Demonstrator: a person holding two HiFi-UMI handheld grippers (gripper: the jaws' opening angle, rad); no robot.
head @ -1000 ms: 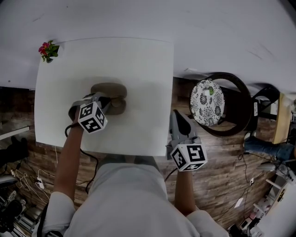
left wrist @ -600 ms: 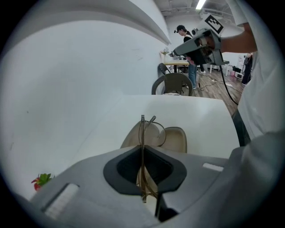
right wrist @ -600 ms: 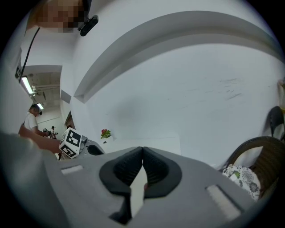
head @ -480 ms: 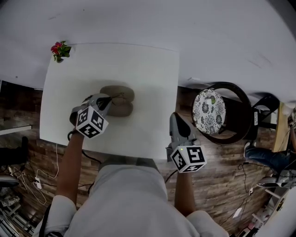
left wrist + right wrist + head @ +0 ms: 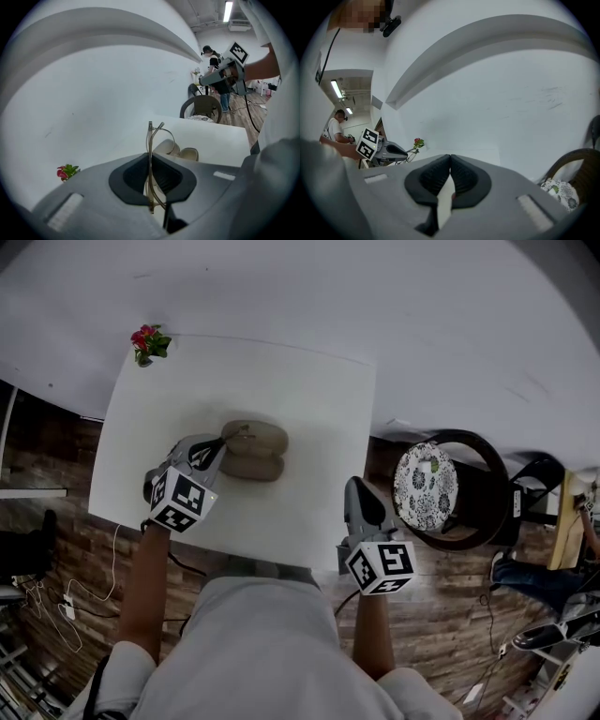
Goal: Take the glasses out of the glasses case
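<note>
**A:** Where are the glasses?

**B:** The glasses (image 5: 151,140) are clamped edge-on between the dark pads of the left gripper (image 5: 151,178), which is closed narrowly on the thin frame. One curved arm of the glasses sticks up past the jaws.

**A:** And the case?

**B:** The tan case (image 5: 253,451) lies open near the middle of a white table (image 5: 309,399). It sits just beyond the left gripper's tips. From the head view the tips are at the case's left end. I cannot tell whether the glasses touch it.

**A:** What about the other hand?

**B:** The right gripper (image 5: 450,165) is at the table's near right corner, well apart from the case. Its pads are pressed together with nothing between them.

**A:** Anything else around?

**B:** A small red flower (image 5: 148,341) stands at the table's far left corner. A dark chair (image 5: 469,442) with a patterned cushion is to the right, on a wooden floor.
</note>
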